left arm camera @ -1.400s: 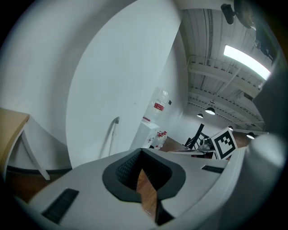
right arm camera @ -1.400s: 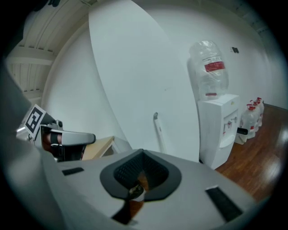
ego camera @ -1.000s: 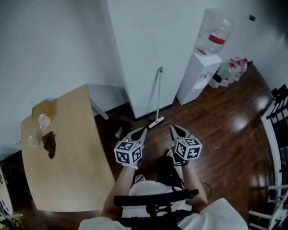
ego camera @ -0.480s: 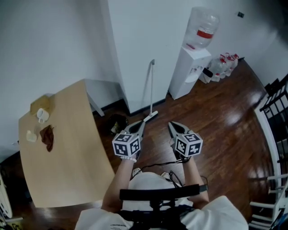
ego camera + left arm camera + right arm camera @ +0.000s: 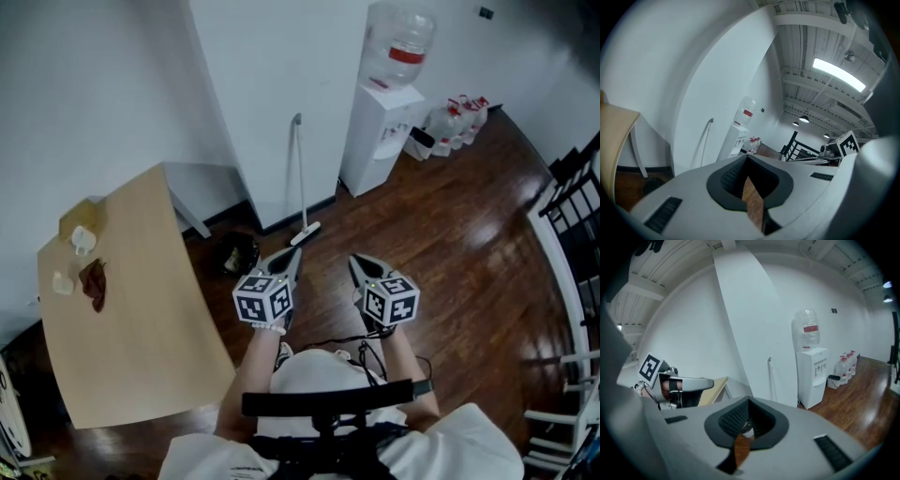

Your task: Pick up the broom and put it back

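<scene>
While the left gripper (image 5: 292,261) and the right gripper (image 5: 356,266) hover at the centre of the head view, each with its fingers closed together on nothing, one broom (image 5: 300,178) leans upright against the white wall in the upper middle, beside one water dispenser (image 5: 380,141) and apart from both grippers. Compared with a second ago, broom and dispenser sit higher and further left in the frame. Only the head view shows two cups (image 5: 82,239) and one brown cloth (image 5: 94,283) on the desk (image 5: 122,337) at left, whereas only the left gripper view shows the ceiling lights (image 5: 836,75).
</scene>
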Motion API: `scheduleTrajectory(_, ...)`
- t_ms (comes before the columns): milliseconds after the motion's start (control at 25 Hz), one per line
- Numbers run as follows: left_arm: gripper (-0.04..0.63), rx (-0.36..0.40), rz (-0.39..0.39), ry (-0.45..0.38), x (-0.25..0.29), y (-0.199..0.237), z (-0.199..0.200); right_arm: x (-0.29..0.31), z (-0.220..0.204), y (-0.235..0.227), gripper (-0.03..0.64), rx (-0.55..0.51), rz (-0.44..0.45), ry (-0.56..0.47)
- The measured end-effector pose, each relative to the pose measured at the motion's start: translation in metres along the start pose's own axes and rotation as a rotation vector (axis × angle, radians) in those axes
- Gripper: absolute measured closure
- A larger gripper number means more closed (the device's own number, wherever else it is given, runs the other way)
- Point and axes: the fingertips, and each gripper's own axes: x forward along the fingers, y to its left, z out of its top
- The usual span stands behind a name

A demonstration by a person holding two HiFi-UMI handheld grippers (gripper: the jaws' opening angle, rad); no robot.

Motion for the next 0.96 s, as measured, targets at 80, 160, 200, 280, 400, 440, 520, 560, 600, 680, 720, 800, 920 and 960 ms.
scheduleTrajectory(80,0.606,0.002,0.002,0.0,-0.001,-0.002,0.001,-0.002,0.002,0.0,0.6,-0.001,0.001,-0.003)
scheduleTrajectory(160,0.606,0.004,0.004,0.0,-0.003,-0.004,0.001,-0.003,0.002,0.002,0.598,0.003,0.007,-0.003)
scheduleTrajectory(200,0.606,0.004,0.006,0.001,-0.004,-0.005,0.001,-0.003,0.002,0.003,0.599,0.004,0.011,-0.002)
scheduleTrajectory(280,0.606,0.008,0.008,0.001,-0.006,-0.006,0.0,-0.003,0.0,0.005,0.6,0.003,0.016,0.0)
scheduleTrajectory(400,0.606,0.01,0.013,0.0,-0.01,-0.005,0.0,-0.003,0.0,0.009,0.6,-0.004,0.022,0.001)
scheduleTrajectory(440,0.606,0.009,0.014,0.001,-0.011,-0.004,0.0,-0.003,0.0,0.011,0.599,-0.006,0.023,0.0)
scheduleTrajectory(520,0.606,0.007,0.015,0.003,-0.013,-0.003,-0.002,-0.003,-0.001,0.014,0.6,-0.008,0.022,0.0)
scheduleTrajectory(560,0.606,0.007,0.014,0.004,-0.013,-0.003,-0.003,-0.003,-0.002,0.014,0.599,-0.006,0.022,0.0)
scheduleTrajectory(600,0.606,0.007,0.013,0.006,-0.014,-0.004,-0.004,-0.004,-0.003,0.014,0.6,-0.002,0.021,0.0)
scheduleTrajectory(680,0.606,0.01,0.012,0.008,-0.014,-0.005,-0.005,-0.005,-0.005,0.013,0.599,0.004,0.018,0.0)
scheduleTrajectory(720,0.606,0.011,0.011,0.008,-0.014,-0.006,-0.005,-0.006,-0.006,0.012,0.6,0.006,0.015,-0.002)
scheduleTrajectory(800,0.606,0.013,0.011,0.007,-0.014,-0.007,-0.005,-0.007,-0.006,0.009,0.599,0.009,0.012,-0.004)
scheduleTrajectory(920,0.606,0.01,0.012,0.009,-0.013,-0.008,-0.007,-0.009,-0.007,0.007,0.6,0.011,0.008,-0.004)
scheduleTrajectory(960,0.606,0.009,0.013,0.01,-0.013,-0.008,-0.008,-0.01,-0.007,0.006,0.599,0.012,0.007,-0.003)
